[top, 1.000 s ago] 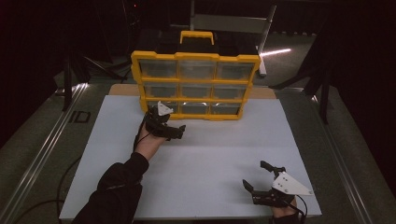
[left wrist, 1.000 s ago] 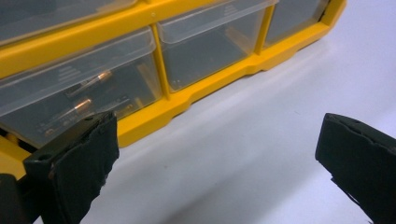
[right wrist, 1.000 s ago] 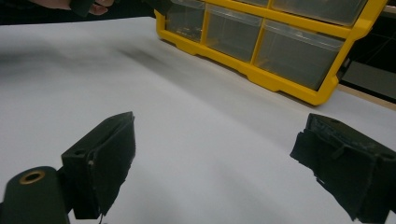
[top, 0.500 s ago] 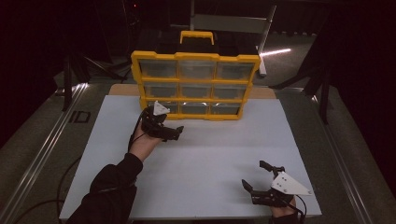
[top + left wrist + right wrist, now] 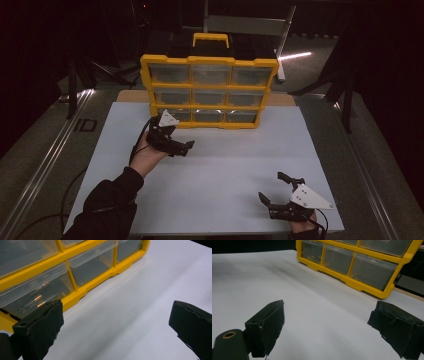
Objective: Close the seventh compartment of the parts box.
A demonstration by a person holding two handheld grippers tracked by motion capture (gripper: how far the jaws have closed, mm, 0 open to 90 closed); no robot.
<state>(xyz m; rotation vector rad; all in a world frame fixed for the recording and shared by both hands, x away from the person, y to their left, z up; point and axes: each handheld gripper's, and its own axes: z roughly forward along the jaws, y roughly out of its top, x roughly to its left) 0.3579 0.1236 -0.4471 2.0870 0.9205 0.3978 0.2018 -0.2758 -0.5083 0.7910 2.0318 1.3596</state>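
- A yellow organiser [image 5: 209,92] with clear drawers in three rows of three stands upright at the upper middle of the high view, at the far edge of a white sheet [image 5: 225,160] that covers the bench [image 5: 370,150]. A yellow carry handle [image 5: 210,39] tops it.
- The left gripper [image 5: 182,149] sits left of centre in the high view, just in front of the organiser's lower left corner, held in a hand [image 5: 147,157] whose dark sleeve [image 5: 107,205] comes in from the bottom left of the frame.
- Its fingers are spread wide and hold nothing. In the left gripper view one finger [image 5: 40,327] rises at the lower left and the other at the right edge, with bare white sheet between them.
- In that same view the bottom left drawer [image 5: 35,296] lies just beyond the left finger, at the upper left of the frame. Small metal parts show through its clear front. I cannot tell whether the finger touches the organiser.
- The right gripper [image 5: 277,192] is at the lower right of the high view, near the front edge of the sheet and well apart from the organiser.
- Its fingers are also wide open and empty. In the right gripper view they frame bare sheet, with the organiser's lower row at the upper right of the frame.
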